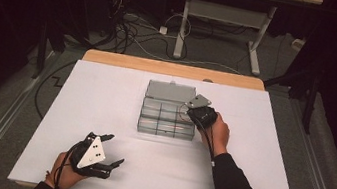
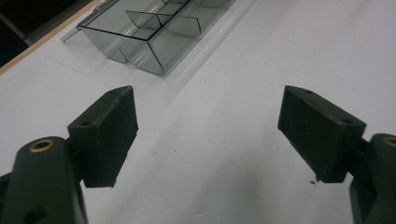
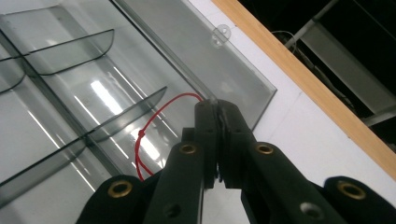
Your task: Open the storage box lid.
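A clear plastic compartment box (image 1: 166,122) lies mid-table with its lid (image 1: 169,92) folded flat behind it. My right gripper (image 1: 188,109) hovers over the box's right rear corner. In the right gripper view its jaws (image 3: 217,105) are pressed together on a thin red thread (image 3: 154,116). The thread loops down over a divider (image 3: 126,119) into a compartment of the box (image 3: 70,93), near the hinge of the lid (image 3: 196,56). My left gripper (image 1: 115,150) rests near the front left of the table, wide open (image 2: 210,135) with nothing between its pads. The box's near corner (image 2: 149,32) lies ahead of it.
A white sheet (image 1: 105,100) covers the wooden table, whose bare far edge (image 1: 170,68) shows behind the box. Beyond it, on the floor, are tangled cables (image 1: 130,30) and the legs of another table (image 1: 183,26). Dark surroundings flank both sides.
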Demonstrator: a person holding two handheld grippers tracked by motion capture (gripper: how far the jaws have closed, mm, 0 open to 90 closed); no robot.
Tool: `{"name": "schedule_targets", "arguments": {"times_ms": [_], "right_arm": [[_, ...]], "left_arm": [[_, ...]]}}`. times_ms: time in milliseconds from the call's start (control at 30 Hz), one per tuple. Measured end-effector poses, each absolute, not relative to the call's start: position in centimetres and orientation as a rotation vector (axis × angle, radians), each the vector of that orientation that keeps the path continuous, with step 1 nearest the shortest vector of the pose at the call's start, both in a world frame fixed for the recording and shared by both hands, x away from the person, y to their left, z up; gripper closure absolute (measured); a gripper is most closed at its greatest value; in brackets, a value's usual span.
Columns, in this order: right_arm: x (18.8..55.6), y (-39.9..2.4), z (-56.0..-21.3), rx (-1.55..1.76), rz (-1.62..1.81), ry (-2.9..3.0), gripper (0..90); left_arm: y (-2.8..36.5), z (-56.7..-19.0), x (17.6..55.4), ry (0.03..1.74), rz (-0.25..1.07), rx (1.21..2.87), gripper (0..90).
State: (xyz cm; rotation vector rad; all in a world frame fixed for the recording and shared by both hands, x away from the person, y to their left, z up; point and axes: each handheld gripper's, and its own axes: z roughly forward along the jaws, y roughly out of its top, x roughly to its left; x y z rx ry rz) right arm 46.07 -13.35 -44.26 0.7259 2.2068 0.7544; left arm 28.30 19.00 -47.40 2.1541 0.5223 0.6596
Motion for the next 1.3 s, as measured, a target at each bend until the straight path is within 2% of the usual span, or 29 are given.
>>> {"name": "schedule_targets", "arguments": {"times_ms": [100,200,400,633,833,867,967,1133,1267,1300], "right_arm": [[46.0,-13.1,-44.4,0.718,0.748,2.223,88.1],[46.1,-13.0,-44.6,0.738,0.749,2.221,88.0],[46.0,-12.9,-44.6,0.74,0.747,2.233,87.7],[46.1,-12.9,-44.9,0.754,0.735,2.24,83.3],[45.8,-13.0,-44.5,0.753,0.758,2.222,77.5],[45.8,-13.2,-44.4,0.759,0.764,2.216,75.0],[45.5,-13.6,-43.9,0.781,0.801,2.196,72.2],[44.7,-14.5,-43.1,0.808,0.918,2.176,61.1],[44.1,-14.9,-43.0,0.807,0.964,2.175,55.9],[44.0,-15.0,-43.1,0.806,0.966,2.171,55.0]], "left_arm": [[18.6,-47.7,28.0,0.564,0.618,2.1,19.3],[19.1,-47.4,28.3,0.523,0.664,2.151,19.3],[19.2,-47.4,28.4,0.535,0.653,2.141,19.3],[19.2,-47.2,28.2,0.529,0.655,2.136,19.2],[19.3,-47.5,28.5,0.54,0.64,2.137,19.1],[19.0,-47.7,28.2,0.579,0.599,2.086,19.3],[19.3,-47.4,28.4,0.541,0.645,2.126,19.4],[19.1,-47.4,28.4,0.536,0.628,2.135,19.4],[19.0,-47.4,28.5,0.533,0.637,2.138,19.4],[18.7,-47.7,28.3,0.58,0.587,2.105,19.4]]}}
